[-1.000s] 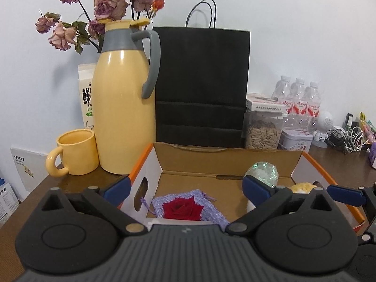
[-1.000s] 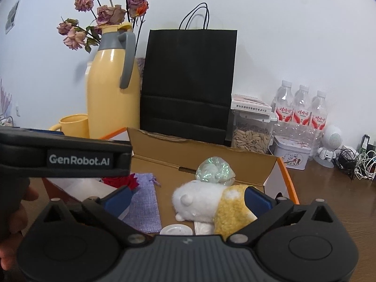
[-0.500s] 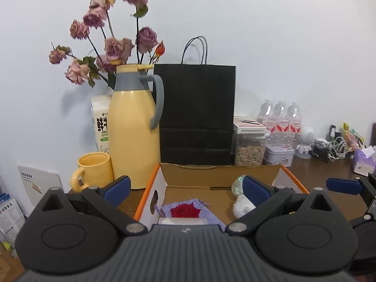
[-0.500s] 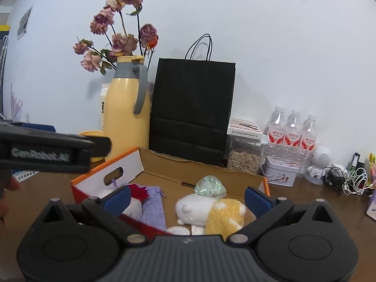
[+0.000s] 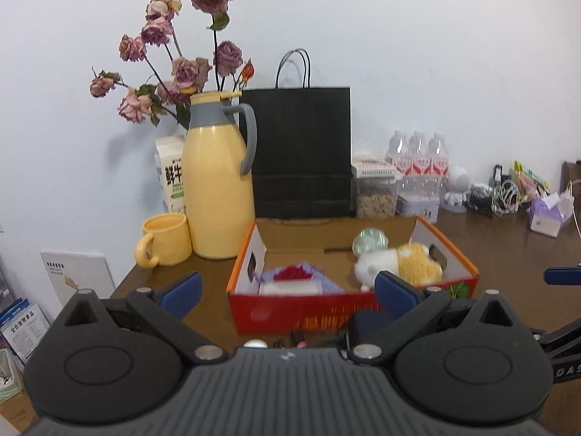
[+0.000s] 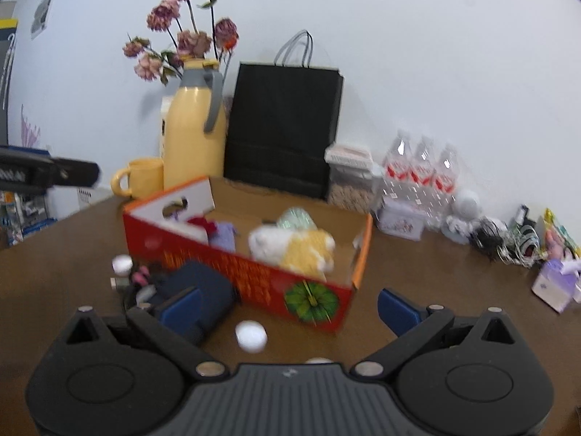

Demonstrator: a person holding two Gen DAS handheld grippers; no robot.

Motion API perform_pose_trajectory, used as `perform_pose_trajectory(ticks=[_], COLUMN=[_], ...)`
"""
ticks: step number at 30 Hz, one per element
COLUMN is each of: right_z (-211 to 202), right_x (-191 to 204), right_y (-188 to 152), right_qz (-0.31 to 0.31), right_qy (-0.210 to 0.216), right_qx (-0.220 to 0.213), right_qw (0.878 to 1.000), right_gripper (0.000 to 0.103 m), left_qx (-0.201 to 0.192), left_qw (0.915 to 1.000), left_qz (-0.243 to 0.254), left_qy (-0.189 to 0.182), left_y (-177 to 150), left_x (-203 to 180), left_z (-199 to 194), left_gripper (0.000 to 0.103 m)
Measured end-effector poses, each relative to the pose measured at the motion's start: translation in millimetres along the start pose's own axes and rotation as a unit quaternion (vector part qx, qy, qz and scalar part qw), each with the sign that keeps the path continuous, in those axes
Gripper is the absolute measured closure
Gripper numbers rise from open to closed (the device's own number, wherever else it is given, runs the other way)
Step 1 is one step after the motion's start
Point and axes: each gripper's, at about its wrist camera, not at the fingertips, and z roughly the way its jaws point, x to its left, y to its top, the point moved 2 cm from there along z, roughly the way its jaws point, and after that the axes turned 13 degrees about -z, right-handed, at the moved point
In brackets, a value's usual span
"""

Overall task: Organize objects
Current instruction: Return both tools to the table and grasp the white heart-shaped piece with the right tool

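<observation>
A: Where do the things stand?
B: A red cardboard box (image 5: 326,312) with an orange rim sits open on the brown bench (image 6: 54,254). Inside lie a white and yellow plush toy (image 5: 399,265), a clear glittery ball (image 5: 370,240) just behind it, and a purple pouch (image 5: 326,279) with a red rose (image 5: 294,273) on it at the left end.

A: Anything outside the box?
B: Yes, in the right wrist view a dark blue pouch (image 6: 207,287) lies against the box's front wall, with small blurred items beside it. A white round piece (image 6: 251,336) lies on the bench in front, another (image 6: 122,264) off the left corner.

A: And the tools?
B: The left hand-held gripper (image 5: 287,287) is spread wide and holds nothing, its blue tips in front of the box. The right hand-held gripper (image 6: 288,305) is also spread wide and empty, above the blue pouch and the white piece.

A: What is behind?
B: A yellow jug (image 5: 218,189) with dried roses (image 5: 174,69) behind it, a yellow mug (image 5: 165,239), a milk carton (image 5: 170,174), a black paper bag (image 5: 301,152), a jar of seeds (image 5: 376,196) and three water bottles (image 5: 417,160) along the wall.
</observation>
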Motion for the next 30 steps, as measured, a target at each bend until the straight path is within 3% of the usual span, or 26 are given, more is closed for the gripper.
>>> perform_pose_trajectory(ticks=[12, 18, 20, 30], right_z=[-22, -22, -19, -7], right_x=[-22, -19, -16, -10], right_y=[-84, -107, -110, -106], right_qz=[0.016, 0.022, 0.025, 0.032], right_qy=[-0.007, 0.012, 0.021, 0.045], right_qx=[0.078, 0.096, 0.1, 0.087], right_qw=[0.997, 0.995, 0.994, 0.995], right_gripper=[0.0, 0.015, 0.03, 0.068], left_qx=[0.037, 0.048, 0.05, 0.057], left_qw=[0.9993, 0.9988, 0.9988, 0.9983], left_qz=[0.0, -0.002, 0.0, -0.008], left_qy=[0.003, 0.003, 0.004, 0.009], left_y=[-49, -64, -69, -79], left_x=[22, 28, 29, 39], left_z=[-24, -33, -36, -42], left_gripper=[0.0, 0.0, 0.0, 0.0])
